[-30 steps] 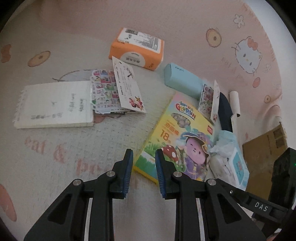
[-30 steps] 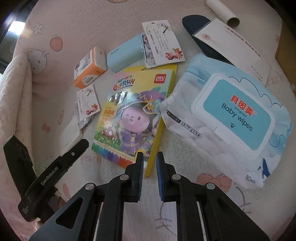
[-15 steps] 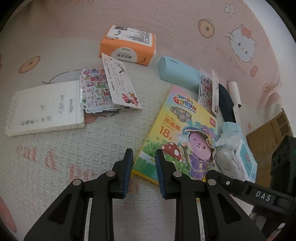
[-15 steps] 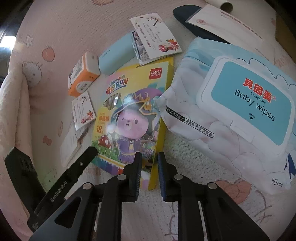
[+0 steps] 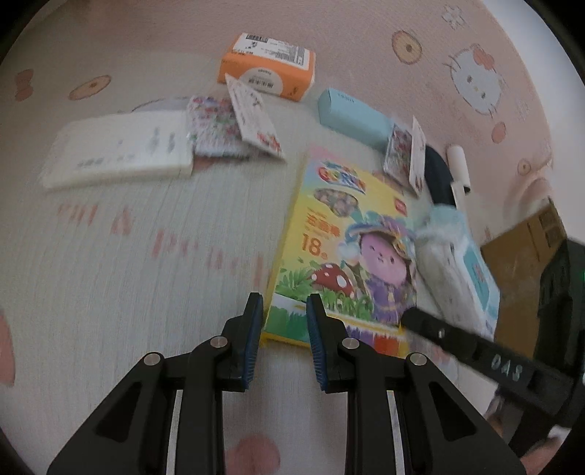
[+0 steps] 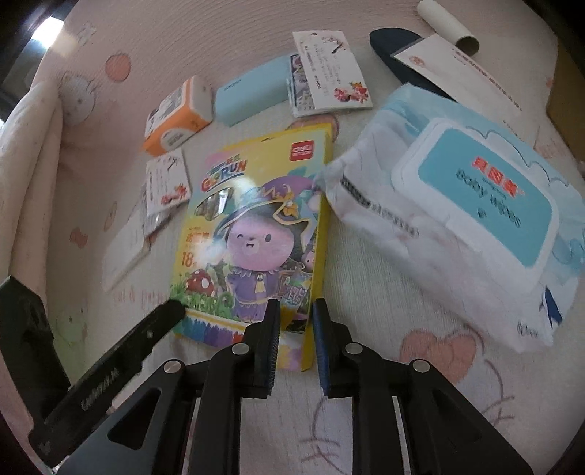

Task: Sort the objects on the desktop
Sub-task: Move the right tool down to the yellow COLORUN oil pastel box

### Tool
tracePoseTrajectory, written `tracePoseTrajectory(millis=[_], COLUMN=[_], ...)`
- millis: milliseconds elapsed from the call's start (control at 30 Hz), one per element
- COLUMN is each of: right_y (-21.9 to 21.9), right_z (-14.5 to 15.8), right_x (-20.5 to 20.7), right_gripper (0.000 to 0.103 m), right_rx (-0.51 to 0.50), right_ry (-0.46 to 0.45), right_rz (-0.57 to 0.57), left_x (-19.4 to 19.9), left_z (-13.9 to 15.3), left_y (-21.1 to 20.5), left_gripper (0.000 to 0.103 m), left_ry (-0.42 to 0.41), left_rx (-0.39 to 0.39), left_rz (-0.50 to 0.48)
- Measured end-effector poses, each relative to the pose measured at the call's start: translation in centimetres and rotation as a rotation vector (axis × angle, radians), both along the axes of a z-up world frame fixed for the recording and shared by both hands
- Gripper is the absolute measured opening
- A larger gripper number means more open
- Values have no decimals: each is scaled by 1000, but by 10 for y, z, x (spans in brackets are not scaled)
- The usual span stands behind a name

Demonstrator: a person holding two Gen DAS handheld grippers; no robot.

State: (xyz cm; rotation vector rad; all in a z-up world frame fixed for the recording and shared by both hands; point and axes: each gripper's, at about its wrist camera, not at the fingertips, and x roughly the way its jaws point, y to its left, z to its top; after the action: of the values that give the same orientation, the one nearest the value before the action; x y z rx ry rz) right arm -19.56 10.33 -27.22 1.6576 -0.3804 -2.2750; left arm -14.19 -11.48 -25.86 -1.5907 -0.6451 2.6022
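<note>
Left wrist view: left tongs [image 5: 284, 314] spread a little, nothing pinched, hovering over near-left corner of crayon box [image 5: 347, 252]. Box flat on pink cartoon-print cloth [image 5: 128, 263] covering the desk. Notepad [image 5: 120, 153] toward far-left, sticker sheets [image 5: 215, 128] and a card [image 5: 254, 117] overlapping beside it. Orange box [image 5: 268, 65] near far edge, light-blue case [image 5: 353, 117] just right of it. Wipes pack [image 5: 457, 266] touching box's right side. Right tongs' finger [image 5: 475, 347] entering from right over box's near-right corner. View motion-blurred.

Right wrist view: right tongs [image 6: 295, 321] slightly apart, empty, straddling box's near-right corner [image 6: 256, 237]; contact with pads cannot be told. Wipes pack [image 6: 457, 204] just right of box, lid up. Envelope [image 6: 460, 73] over a dark case [image 6: 395, 47] toward far-right, cardboard tube [image 6: 449, 23] at far edge. Left tongs' finger [image 6: 120, 354] at lower left, tip near box's near-left corner.
</note>
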Motion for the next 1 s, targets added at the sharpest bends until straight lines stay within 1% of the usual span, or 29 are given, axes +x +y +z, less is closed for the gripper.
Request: tracePoseTrajectory(millis=[100, 300, 467, 533, 600, 633, 700, 733, 800, 833, 867, 900, 967, 1000], right_y=[1, 3, 9, 12, 14, 16, 20, 22, 25, 26, 28, 29, 32, 33], right_z=[1, 2, 3, 2, 0, -1, -2, -3, -4, -3, -2, -1, -2, -2], right_x=[13, 42, 68, 73, 73, 72, 70, 69, 66, 65, 63, 62, 58, 55], right_gripper=[16, 16, 16, 16, 16, 16, 16, 16, 16, 17, 20, 24, 39, 41], right_rx=[15, 37, 53, 44, 13, -2, -33, -44, -55, -55, -55, -56, -72, -86], right_ry=[2, 9, 21, 22, 23, 19, 6, -1, -12, -11, -5, 1, 8, 7], right_rz=[39, 116, 159, 163, 157, 152, 141, 133, 116, 111, 108, 106, 98, 94], left_x=[22, 58, 73, 74, 72, 71, 69, 68, 67, 66, 66, 65, 63, 61], left_z=[0, 0, 1, 1, 2, 2, 2, 2, 0, 0, 0, -1, 0, 0], left_y=[3, 9, 18, 21, 22, 22, 22, 23, 21, 19, 17, 13, 6, 2], left_gripper=[27, 27, 27, 27, 28, 28, 35, 37, 41, 42, 44, 48, 54, 54], left_ry=[-22, -37, -34, -31, -36, -40, -48, -50, -54, -55, -52, -45, -33, -26], left_rx=[2, 4, -17, -29, -33, -34, -30, -24, 3, 21, 42, 69, 100, 114], left_rz=[8, 30, 42, 42, 40, 41, 46, 47, 58, 67, 79, 96, 121, 136])
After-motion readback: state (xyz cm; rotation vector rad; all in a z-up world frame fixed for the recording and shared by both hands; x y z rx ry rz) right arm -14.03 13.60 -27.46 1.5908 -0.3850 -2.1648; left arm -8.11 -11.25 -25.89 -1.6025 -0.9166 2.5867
